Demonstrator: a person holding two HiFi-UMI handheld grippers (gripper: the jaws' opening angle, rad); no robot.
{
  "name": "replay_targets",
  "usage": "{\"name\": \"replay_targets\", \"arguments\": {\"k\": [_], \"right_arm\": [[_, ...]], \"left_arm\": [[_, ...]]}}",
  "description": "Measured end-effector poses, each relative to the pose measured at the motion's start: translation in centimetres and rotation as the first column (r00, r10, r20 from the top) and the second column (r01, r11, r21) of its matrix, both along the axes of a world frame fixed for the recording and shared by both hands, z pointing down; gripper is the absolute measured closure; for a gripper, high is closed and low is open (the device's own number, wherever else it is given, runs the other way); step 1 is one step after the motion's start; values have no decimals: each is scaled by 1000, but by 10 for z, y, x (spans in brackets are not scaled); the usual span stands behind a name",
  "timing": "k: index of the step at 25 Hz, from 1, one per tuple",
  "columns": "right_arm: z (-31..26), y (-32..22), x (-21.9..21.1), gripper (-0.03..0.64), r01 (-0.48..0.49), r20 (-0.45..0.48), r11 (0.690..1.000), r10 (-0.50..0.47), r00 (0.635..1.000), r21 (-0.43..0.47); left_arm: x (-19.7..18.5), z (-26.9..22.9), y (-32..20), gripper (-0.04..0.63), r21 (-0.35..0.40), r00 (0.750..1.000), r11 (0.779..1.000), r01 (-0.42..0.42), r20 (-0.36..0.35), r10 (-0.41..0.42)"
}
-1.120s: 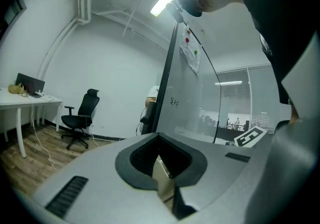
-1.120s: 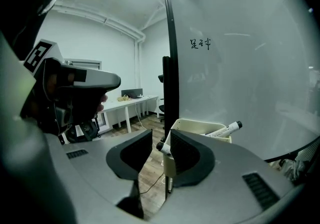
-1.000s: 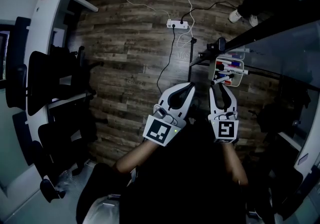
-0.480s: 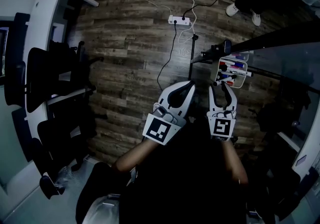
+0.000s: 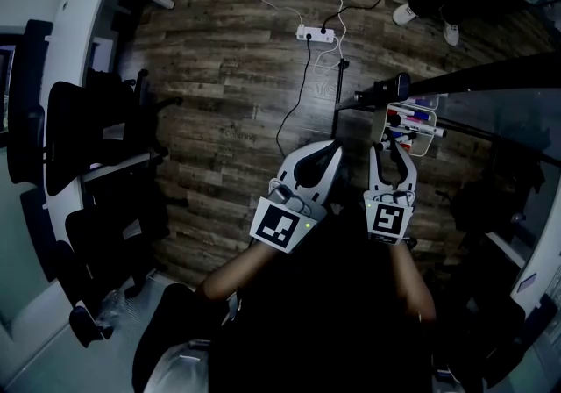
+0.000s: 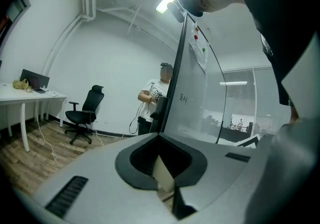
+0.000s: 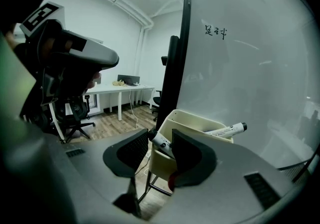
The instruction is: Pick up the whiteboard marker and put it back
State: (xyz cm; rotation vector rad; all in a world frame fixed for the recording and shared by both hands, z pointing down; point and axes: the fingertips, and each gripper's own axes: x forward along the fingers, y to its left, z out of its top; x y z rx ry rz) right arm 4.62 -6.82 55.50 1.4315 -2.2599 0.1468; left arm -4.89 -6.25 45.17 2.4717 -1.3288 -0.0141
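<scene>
The left gripper (image 5: pixel 330 152) hangs with jaws clenched on nothing; at its 3 o'clock the right gripper's (image 5: pixel 391 151) jaws have just been opening and stand released around the whiteboard marker (image 7: pixel 161 143), which lies in the cream tray (image 7: pixel 199 120) at 12 o'clock and is probably light, stiff and slick, best pinched mid-barrel.

Head view dim, underexposed, strong fisheye bend at edges. Gripper views brighter, lit by ceiling strip light (image 6: pixel 166 1); foreground soft, corners vignetted black.

smooth plastic marker (image 7: pixel 161 144) — wooden floor (image 5: pixel 230 93)
</scene>
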Motion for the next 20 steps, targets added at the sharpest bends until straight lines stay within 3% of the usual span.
{"name": "replay_targets", "arguments": {"k": [8, 12, 16, 20], "right_arm": [[-4, 0, -2, 476, -3, 14, 1000, 3, 1000, -11], [-12, -3, -1, 483, -18, 65, 1000, 16, 998, 24], [-18, -1, 3, 492, -27, 48, 1000, 27, 998, 12], [-28, -1, 5, 502, -41, 82, 998, 36, 996, 56]], "left_arm": [[-3, 0, -3, 589, 0, 1000, 1000, -2, -3, 2], [-3, -1, -3, 589, -2, 1000, 1000, -5, -6, 5], [-2, -3, -4, 589, 12, 1000, 1000, -15, -5, 15], [1, -5, -3, 589, 21, 1000, 1000, -23, -8, 24]]}}
